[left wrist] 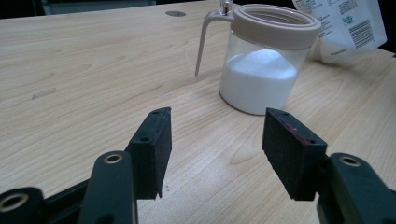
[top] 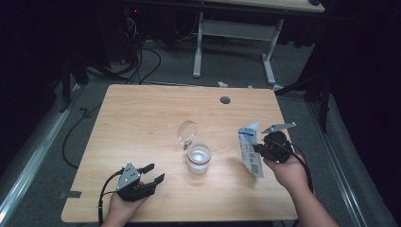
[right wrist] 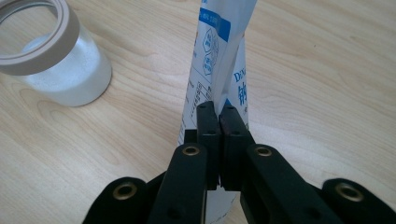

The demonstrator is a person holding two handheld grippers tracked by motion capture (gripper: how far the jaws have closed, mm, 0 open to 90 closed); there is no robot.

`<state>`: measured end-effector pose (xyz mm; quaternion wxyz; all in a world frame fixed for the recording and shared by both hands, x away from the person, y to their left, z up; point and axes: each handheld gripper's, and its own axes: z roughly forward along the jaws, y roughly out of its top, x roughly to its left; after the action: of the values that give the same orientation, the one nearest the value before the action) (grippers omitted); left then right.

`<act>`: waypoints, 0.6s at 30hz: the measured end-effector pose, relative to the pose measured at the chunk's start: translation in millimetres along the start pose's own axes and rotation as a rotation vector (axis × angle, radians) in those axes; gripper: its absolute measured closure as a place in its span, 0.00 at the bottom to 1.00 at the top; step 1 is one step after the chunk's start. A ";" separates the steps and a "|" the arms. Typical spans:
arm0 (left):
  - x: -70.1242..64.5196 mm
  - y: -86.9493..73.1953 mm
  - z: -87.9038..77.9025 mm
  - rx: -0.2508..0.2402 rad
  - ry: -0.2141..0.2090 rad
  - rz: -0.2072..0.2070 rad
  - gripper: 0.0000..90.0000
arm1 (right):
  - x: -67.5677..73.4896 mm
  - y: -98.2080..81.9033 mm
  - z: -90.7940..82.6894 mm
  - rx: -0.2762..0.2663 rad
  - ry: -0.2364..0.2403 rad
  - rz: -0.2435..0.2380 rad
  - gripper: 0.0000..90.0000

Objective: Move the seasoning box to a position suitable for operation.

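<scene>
A clear glass jar [top: 198, 158] [left wrist: 261, 74] [right wrist: 56, 65] with a beige rim and white powder inside stands mid-table, its round lid [top: 187, 131] flipped open behind it. To the jar's right a white and blue pouch [top: 249, 149] [left wrist: 343, 28] [right wrist: 219, 60] stands upright, and my right gripper [top: 257, 148] [right wrist: 217, 112] is shut on its edge. At the table's front left my left gripper [top: 153, 172] [left wrist: 215, 149] rests open with nothing between its pads, pointing toward the jar.
The wooden table [top: 142, 123] has a round cable hole [top: 225, 100] near its far edge. Beyond it stand a white desk frame [top: 234, 42] and cables on the floor. A strip of tape [top: 70, 194] lies on the table's front left corner.
</scene>
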<state>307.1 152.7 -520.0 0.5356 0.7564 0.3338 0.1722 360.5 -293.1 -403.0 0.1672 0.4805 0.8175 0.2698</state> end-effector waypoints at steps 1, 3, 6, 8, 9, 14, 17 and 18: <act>0.2 -0.1 0.2 0.002 0.001 0.001 0.48 | 0.2 -1.3 0.0 -0.008 0.003 0.005 0.99; 0.3 -0.7 1.4 0.008 0.003 0.000 0.48 | -0.3 -5.8 0.4 -0.043 0.005 0.013 0.99; 0.2 -1.0 1.9 0.015 0.007 0.007 0.47 | -0.5 -12.2 1.5 -0.089 0.011 0.029 0.99; 0.2 -1.1 2.2 0.013 0.011 0.008 0.47 | 0.0 -16.3 2.1 -0.121 0.007 0.031 0.99; 0.8 -1.1 2.0 0.017 0.011 0.011 0.47 | -0.2 -18.2 2.4 -0.133 0.010 0.030 0.99; 4.4 -1.6 1.7 0.017 0.023 0.007 0.47 | 2.2 -27.7 3.6 -0.192 0.010 0.039 0.99; 7.8 -0.9 0.4 0.015 0.027 0.008 0.47 | 2.4 -34.0 4.7 -0.235 0.007 0.035 0.99; 8.8 -0.6 0.2 0.015 0.026 0.009 0.47 | 3.0 -36.3 4.9 -0.245 0.015 0.049 0.99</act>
<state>313.4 158.8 -521.5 0.5247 0.7595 0.3387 0.1821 336.4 -303.3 -428.8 0.2121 0.4743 0.7676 0.3752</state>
